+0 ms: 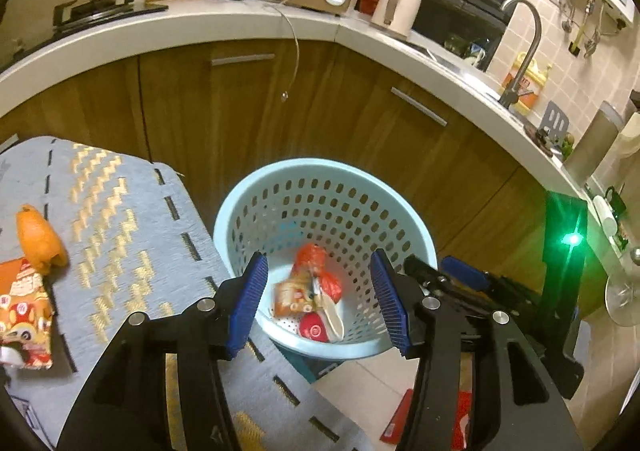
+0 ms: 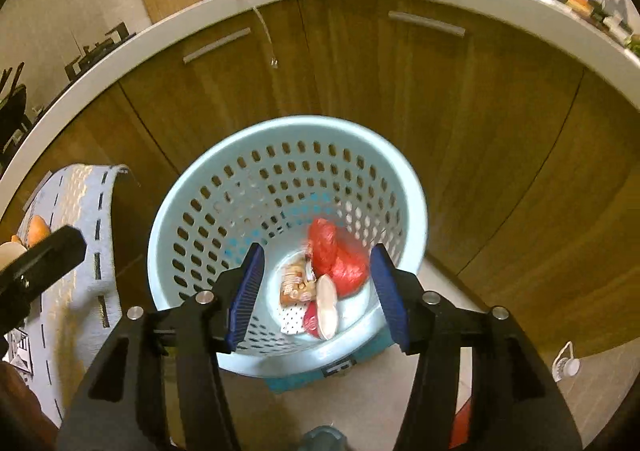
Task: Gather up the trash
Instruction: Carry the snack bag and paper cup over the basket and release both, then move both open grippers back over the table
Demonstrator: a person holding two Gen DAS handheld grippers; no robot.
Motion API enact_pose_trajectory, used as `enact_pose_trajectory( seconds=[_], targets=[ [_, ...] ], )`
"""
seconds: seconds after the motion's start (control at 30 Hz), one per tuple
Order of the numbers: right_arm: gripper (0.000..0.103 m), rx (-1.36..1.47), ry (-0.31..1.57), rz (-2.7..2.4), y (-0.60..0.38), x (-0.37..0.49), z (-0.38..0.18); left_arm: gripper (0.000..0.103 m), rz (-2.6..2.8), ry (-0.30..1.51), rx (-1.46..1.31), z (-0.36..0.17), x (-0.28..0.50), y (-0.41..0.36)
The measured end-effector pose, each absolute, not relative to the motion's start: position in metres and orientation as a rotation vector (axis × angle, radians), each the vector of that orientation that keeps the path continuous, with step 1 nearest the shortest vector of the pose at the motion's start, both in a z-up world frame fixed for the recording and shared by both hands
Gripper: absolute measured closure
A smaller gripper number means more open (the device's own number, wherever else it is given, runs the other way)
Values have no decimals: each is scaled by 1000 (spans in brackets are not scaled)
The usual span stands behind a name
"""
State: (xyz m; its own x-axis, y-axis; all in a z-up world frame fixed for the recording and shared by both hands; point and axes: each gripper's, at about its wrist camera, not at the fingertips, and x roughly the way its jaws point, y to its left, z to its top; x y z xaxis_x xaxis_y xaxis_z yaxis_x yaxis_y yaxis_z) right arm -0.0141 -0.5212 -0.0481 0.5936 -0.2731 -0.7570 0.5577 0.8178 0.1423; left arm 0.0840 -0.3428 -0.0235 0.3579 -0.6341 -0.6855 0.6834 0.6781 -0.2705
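Evidently both grippers, left (image 1: pixel 318 301) and right (image 2: pixel 316 293), hung wide open and empty over the bin (image 2: pixel 416 207), which held wrappers (image 2: pixel 338 263). Remaining trash, a peel (image 1: pixel 40 241) and packet (image 1: pixel 24 315), lay on the mat (image 1: pixel 132 235), left of the left jaws, nearer that hand.

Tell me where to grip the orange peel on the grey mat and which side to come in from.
Grip the orange peel across its narrow width near the middle, coming down from above with the open left gripper. It lies flat and elongated on the grey mat, with the snack wrapper close at its lower end, so closing there risks catching the wrapper too.
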Motion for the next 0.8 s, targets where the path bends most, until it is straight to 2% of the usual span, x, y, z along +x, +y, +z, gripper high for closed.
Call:
enact_pose_trajectory(
  seconds=[0.4,0.73,0.8],
  targets=[
    [51,308,715,-412,-471,-14,3,50,-792,774,-14,9,69,-282],
    [50,226,669,-216,-385,14,34,50,-633,680,-57,39,62,-183],
    [49,207,672,-185,-368,18,33,46,-586,668,-57,40,61,-162]
  ],
)
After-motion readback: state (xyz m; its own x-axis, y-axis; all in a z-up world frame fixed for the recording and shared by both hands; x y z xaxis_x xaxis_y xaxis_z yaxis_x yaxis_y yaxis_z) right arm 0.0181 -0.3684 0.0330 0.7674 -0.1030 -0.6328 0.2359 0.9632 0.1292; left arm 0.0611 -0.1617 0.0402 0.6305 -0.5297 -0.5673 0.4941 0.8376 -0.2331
